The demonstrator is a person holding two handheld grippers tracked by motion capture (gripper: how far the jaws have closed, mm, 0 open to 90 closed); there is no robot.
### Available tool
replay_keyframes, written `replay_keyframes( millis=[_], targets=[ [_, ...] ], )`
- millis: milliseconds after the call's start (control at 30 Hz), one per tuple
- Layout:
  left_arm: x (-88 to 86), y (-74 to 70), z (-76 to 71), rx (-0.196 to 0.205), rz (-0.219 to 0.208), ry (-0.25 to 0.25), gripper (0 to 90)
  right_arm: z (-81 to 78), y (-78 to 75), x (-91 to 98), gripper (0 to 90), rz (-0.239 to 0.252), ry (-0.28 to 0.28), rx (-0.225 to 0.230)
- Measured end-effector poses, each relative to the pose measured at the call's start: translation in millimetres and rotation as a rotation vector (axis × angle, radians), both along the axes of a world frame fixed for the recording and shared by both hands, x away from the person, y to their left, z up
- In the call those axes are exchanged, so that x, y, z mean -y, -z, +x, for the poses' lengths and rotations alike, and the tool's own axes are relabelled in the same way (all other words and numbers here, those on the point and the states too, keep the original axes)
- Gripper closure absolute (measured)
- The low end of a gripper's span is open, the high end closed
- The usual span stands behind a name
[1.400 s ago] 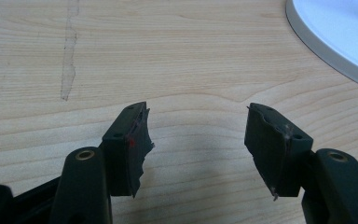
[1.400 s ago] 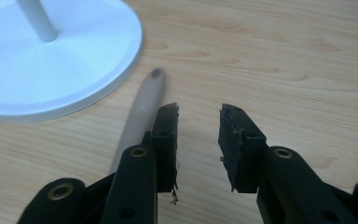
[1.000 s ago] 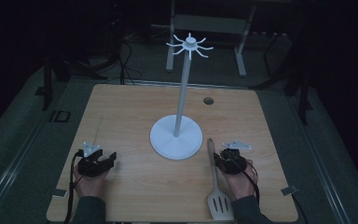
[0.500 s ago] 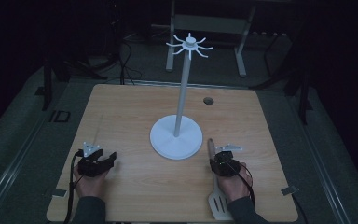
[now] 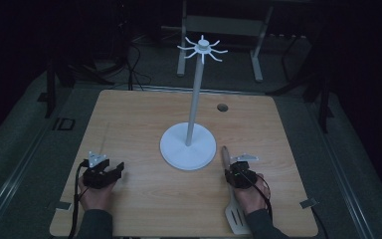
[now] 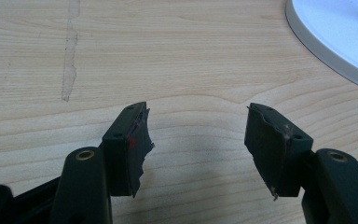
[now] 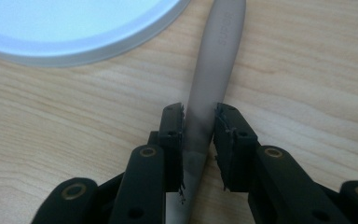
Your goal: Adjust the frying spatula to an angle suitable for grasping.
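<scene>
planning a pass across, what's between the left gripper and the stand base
Bare wood: the high view shows nothing between the left gripper and the white stand base.

The room is dark, and the light falls mostly on a pale wooden desk (image 5: 129, 119) with a small round hole (image 5: 222, 107) near its far edge. Behind it, a grey metal frame (image 5: 219, 30) stands on the dark floor (image 5: 25, 149), with black cables (image 5: 129, 59) beside it.

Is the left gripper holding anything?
No, the left gripper has its jaws wide apart with nothing but bare wooden table between them.
</scene>
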State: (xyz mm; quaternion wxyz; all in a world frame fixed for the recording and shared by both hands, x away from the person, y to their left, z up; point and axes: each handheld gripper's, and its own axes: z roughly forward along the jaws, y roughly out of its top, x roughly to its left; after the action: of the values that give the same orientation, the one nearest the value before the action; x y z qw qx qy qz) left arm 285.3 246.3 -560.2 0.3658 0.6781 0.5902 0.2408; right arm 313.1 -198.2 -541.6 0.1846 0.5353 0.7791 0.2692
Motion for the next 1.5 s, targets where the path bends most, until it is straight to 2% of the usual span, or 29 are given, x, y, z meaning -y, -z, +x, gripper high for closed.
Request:
replay_keyframes(
  millis=[100,200,333,367,467,733,800,900,967,1167,1233,1367,1500],
  targets=[
    [0.2,0.3,0.2,-0.002,0.003,0.004,39.9,-2.4,-4.3,1.5,74.3,0.026,-0.040,0.041],
    [0.5,0.3,0.1,-0.002,0.004,0.003,39.9,-4.1,-8.8,-4.0,74.9,0.012,-0.112,0.069],
    [0.5,0.2,0.1,-0.001,0.003,0.001,39.9,-4.5,-9.6,-14.3,75.4,0.008,-0.201,0.069],
    [0.5,0.2,0.1,-0.001,0.003,0.001,39.9,-4.5,-9.6,-14.3,75.4,0.008,-0.201,0.069],
    [0.2,0.3,0.3,-0.002,0.003,0.003,39.9,-4.7,-7.9,-23.6,75.3,-0.028,-0.283,0.074],
    [0.2,0.0,0.0,0.001,-0.001,0.000,40.0,0.5,-4.3,-33.5,74.9,-0.062,-0.344,0.054],
    [0.0,0.0,0.0,-0.001,0.000,0.000,40.0,2.4,-5.2,-33.5,74.1,-0.063,-0.351,0.040],
    [0.0,-0.2,-0.1,0.001,-0.002,0.000,39.9,8.0,-3.8,-33.6,69.4,-0.084,-0.361,-0.018],
    [-0.1,-0.2,-0.2,0.001,-0.002,-0.001,40.0,10.1,-1.9,-33.4,68.5,-0.092,-0.367,-0.035],
    [0.1,-0.2,-0.2,0.001,-0.001,0.000,40.0,13.5,0.2,-33.4,69.3,-0.096,-0.368,-0.077],
    [0.4,0.1,0.0,0.000,0.000,0.003,39.9,15.7,-1.6,-33.3,69.2,-0.095,-0.374,-0.115],
    [0.4,0.0,-0.1,0.001,0.000,0.002,39.9,21.6,-4.2,-34.0,68.7,-0.108,-0.388,-0.161],
    [0.4,0.1,0.0,0.001,-0.001,0.003,40.0,28.4,-5.5,-36.1,68.1,-0.101,-0.390,-0.189]
  ],
)
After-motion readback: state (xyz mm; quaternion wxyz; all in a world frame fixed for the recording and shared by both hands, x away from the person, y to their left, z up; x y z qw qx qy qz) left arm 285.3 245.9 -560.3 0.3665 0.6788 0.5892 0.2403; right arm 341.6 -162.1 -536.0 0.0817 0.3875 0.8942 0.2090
